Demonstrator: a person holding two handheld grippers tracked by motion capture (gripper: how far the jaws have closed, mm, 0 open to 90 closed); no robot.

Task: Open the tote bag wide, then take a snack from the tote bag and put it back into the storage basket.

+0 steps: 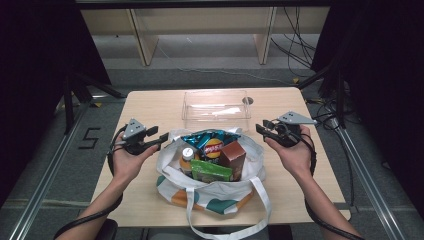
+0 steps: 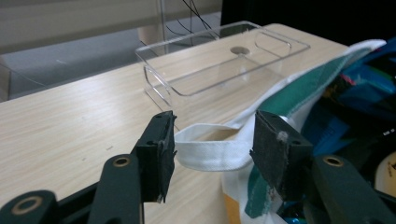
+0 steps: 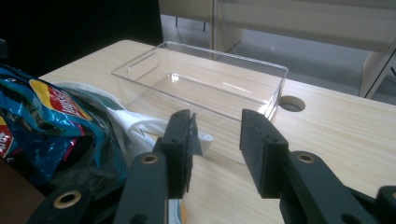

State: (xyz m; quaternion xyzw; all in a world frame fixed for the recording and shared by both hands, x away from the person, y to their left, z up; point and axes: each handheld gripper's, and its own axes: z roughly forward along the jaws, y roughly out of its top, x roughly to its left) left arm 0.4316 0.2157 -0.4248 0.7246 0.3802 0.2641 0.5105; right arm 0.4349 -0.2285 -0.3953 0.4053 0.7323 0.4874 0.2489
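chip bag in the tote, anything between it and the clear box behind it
Nothing visible stands between them. The chip bag sits at the back of the open tote bag, and the clear box lies just beyond on bare table. Only the tote's rim and a white strap lie low between.

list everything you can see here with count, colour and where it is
table: 1, light wood, centre of the high view
clear box: 1, see-through, far middle of the table, empty
tote bag: 1, white with green and orange patches, near middle of the table, open
chip bag: 1, blue, at the back of the tote bag
brown carton: 1, brown, at the right in the tote bag
green packet: 1, green, at the front of the tote bag
bottle: 1, pale cap, at the left in the tote bag
left gripper: 1, black, left of the tote bag, open
right gripper: 1, black, right of the tote bag, open
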